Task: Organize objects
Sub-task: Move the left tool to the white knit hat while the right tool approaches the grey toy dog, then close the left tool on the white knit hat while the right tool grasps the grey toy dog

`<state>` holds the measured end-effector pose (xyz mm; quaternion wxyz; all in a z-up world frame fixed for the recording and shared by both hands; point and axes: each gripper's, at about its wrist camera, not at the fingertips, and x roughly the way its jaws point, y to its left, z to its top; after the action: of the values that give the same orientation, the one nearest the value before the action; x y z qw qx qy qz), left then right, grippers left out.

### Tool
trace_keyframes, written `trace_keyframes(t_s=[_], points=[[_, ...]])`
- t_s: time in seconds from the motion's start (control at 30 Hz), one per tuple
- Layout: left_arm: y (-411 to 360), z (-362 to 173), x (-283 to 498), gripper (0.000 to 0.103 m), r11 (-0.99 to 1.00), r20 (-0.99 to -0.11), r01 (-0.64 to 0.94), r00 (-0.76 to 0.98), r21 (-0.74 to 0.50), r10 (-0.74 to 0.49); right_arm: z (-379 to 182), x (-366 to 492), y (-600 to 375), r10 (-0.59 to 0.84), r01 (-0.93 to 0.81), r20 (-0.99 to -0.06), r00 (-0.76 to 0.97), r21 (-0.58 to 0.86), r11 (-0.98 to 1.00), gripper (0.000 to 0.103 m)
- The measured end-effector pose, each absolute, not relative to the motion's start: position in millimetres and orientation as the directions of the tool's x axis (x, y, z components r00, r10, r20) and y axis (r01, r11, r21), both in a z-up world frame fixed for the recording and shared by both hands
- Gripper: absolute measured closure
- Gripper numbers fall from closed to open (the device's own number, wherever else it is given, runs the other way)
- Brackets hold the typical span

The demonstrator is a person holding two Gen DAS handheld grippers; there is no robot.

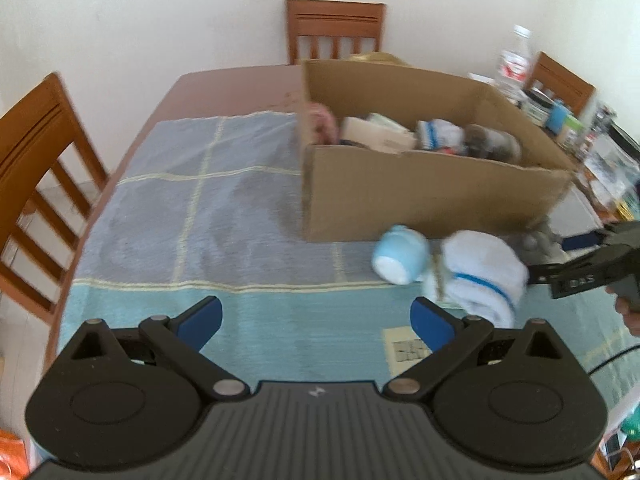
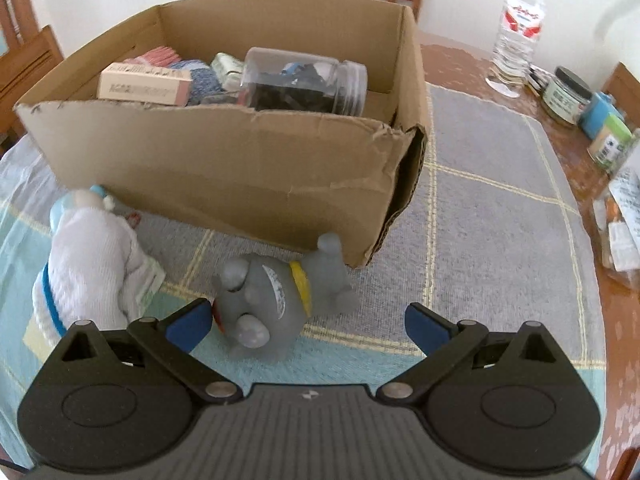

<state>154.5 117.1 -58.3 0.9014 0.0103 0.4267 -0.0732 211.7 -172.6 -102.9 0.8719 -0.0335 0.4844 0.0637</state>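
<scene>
1. Left wrist view: the left gripper [image 1: 316, 322] is held over the blue-green cloth [image 1: 192, 200] on the desk [image 1: 224, 84], its jaws spread wide and empty. The cardboard box [image 1: 420, 196] is seen ahead to the right. At its near wall lie a pale blue cup [image 1: 400, 254] on its side and a rolled white sock [image 1: 484, 276] with blue stripes. The grey toy [image 1: 538, 240] is glimpsed beyond the sock, well apart from this gripper. The right gripper [image 1: 568, 256] is seen reaching in from the right edge, next to the toy.

2. Right wrist view: the right gripper [image 2: 308, 324] is open and empty. The grey toy [image 2: 272, 300], a rubbery animal figure with a yellow collar, lies on its side between the jaws, nearer the left finger, which is just beside it. Its long axis appears to run diagonally, from the near left towards the box corner [image 2: 360, 256]. The right hand is judged the nearer one for a grasp. The jar [image 2: 304, 82] and a small carton [image 2: 144, 84] are already inside the box.
</scene>
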Motion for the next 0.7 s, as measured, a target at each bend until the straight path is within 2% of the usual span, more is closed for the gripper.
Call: trace_keyframes(t_s=[0.2, 0.7], points=[[77.8, -60.6, 153.3, 0.003, 0.976, -0.781, 0.217, 0.607, -0.015, -0.147, -113.3, 206.9, -176.4, 0.089, -0.222, -0.855, 0.512, -0.031, 0.975, 0.000], [0.2, -69.6, 168.7, 0.003, 0.924, -0.800, 0.370, 0.581, 0.094, -0.151, -115.3, 206.2, -191.4, 0.183, -0.343, -0.843, 0.506, -0.002, 0.939, 0.000]])
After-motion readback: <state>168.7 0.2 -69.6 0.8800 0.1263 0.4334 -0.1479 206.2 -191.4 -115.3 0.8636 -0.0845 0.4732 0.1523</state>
